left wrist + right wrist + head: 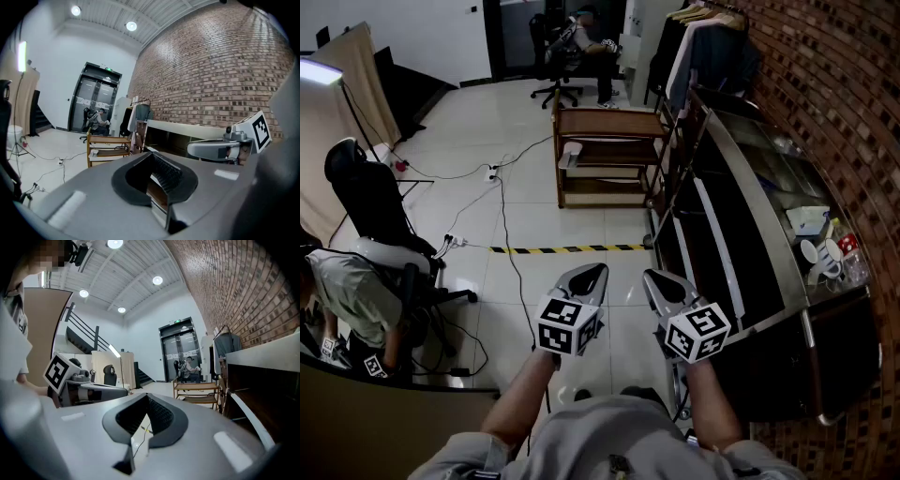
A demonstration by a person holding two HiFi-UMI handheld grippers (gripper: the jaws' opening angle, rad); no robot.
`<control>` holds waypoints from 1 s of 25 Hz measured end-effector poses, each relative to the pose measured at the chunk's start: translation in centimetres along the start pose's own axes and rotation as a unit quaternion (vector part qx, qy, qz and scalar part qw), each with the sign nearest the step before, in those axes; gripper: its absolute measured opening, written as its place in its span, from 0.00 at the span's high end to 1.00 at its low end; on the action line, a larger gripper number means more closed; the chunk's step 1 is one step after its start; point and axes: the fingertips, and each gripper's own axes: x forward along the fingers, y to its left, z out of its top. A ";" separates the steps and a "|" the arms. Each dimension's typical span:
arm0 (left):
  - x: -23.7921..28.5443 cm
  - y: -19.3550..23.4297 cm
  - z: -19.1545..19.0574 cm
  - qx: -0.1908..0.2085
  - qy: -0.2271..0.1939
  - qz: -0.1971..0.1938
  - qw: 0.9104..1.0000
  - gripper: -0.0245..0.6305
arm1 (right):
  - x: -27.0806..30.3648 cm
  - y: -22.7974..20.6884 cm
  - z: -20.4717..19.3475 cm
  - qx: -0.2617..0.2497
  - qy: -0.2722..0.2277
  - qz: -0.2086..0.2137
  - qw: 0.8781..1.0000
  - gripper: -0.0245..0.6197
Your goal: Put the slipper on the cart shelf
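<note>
A wooden cart (pixel 609 150) with open shelves stands on the tiled floor several steps ahead, and shows small in the left gripper view (pixel 108 149) and the right gripper view (pixel 196 392). A pale flat object that may be the slipper (pixel 570 154) lies at the left end of its middle shelf (pixel 95 152). My left gripper (pixel 596 272) and right gripper (pixel 655 278) are held side by side at waist height, pointing toward the cart. Both are shut with nothing between the jaws, as the left gripper view (pixel 152 157) and the right gripper view (pixel 146 397) show.
A long dark counter (pixel 750 216) runs along the brick wall on the right, with a clothes rack (pixel 703 37) behind it. Cables (pixel 502 216) and a yellow-black tape strip (pixel 567 248) cross the floor. An office chair (pixel 366 192) and a person (pixel 347 291) are at left.
</note>
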 end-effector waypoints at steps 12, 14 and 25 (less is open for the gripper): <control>5.7 6.1 -0.4 -0.008 0.017 0.010 1.000 0.95 | 7.6 -4.8 -0.7 0.015 0.007 0.005 1.000 0.96; 7.9 7.5 0.2 -0.006 0.018 0.015 1.000 0.95 | 9.6 -6.9 -0.2 0.016 0.005 0.010 1.000 0.96; 22.0 14.9 4.4 -0.016 0.035 0.056 0.998 0.95 | 21.5 -20.0 3.6 0.032 -0.006 0.046 0.998 0.96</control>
